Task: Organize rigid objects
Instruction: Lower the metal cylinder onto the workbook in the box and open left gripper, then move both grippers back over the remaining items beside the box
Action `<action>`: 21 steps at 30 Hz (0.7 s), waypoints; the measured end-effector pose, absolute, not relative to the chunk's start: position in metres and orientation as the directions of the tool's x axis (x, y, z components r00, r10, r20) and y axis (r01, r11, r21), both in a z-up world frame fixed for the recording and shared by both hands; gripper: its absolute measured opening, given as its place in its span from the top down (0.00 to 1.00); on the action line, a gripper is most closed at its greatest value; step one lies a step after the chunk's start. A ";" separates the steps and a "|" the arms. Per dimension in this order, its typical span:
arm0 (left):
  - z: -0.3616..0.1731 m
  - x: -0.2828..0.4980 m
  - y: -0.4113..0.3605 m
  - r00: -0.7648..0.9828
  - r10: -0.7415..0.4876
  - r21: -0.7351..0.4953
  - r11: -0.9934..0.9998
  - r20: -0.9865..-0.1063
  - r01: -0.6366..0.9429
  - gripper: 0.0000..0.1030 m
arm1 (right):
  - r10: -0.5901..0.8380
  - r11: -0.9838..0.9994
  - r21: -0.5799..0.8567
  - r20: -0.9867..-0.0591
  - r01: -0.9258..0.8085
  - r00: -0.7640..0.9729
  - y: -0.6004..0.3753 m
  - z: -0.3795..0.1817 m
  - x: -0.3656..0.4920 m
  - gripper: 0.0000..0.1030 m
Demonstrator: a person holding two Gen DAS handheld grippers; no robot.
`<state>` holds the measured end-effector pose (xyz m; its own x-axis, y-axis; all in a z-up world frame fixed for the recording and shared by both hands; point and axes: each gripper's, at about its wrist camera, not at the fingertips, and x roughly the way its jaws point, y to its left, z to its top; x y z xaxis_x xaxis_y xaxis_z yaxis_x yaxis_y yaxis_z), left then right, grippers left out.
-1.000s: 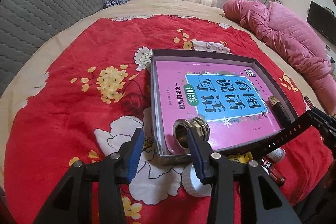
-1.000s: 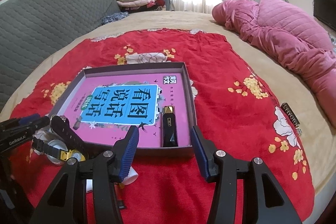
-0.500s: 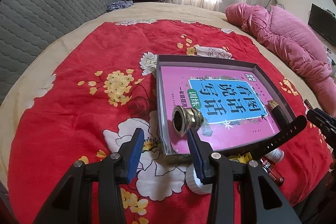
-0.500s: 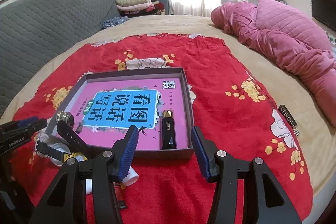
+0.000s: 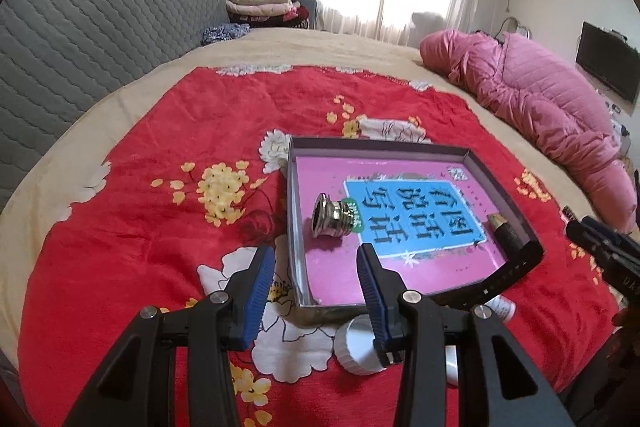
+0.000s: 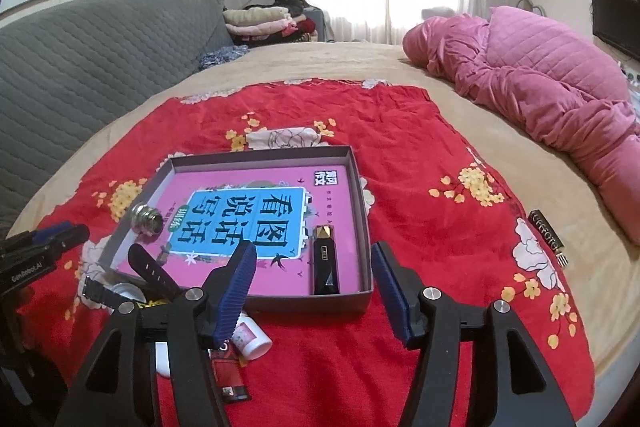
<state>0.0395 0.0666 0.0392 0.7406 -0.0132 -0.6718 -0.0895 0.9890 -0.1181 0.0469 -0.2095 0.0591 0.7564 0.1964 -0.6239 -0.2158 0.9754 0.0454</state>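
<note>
Chrome fitting [image 5: 331,215], likely heavy and slick, is lying on its side in the box [image 5: 408,149], best taken across its threads, both left gripper [image 5: 316,283] and right gripper [image 6: 314,291] gaping empty, the right's jaws just widening.

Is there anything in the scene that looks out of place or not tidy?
Yes. The metal fitting lies tipped on its side in the box, on the pink book. A black watch strap hangs over the box's near edge, and a small white bottle lies outside it.
</note>
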 end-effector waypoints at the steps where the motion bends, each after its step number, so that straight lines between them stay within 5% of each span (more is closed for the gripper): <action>1: 0.040 0.039 0.067 0.742 -0.016 -0.122 0.989 -0.670 -0.089 0.55 | 0.200 0.975 0.047 -0.625 -0.219 0.755 -0.209 0.059 0.046 0.40; 21: 0.041 0.017 0.060 0.726 -0.055 -0.129 0.990 -0.685 -0.048 0.49 | 0.249 0.958 0.063 -0.662 -0.279 0.707 -0.203 0.045 0.031 0.39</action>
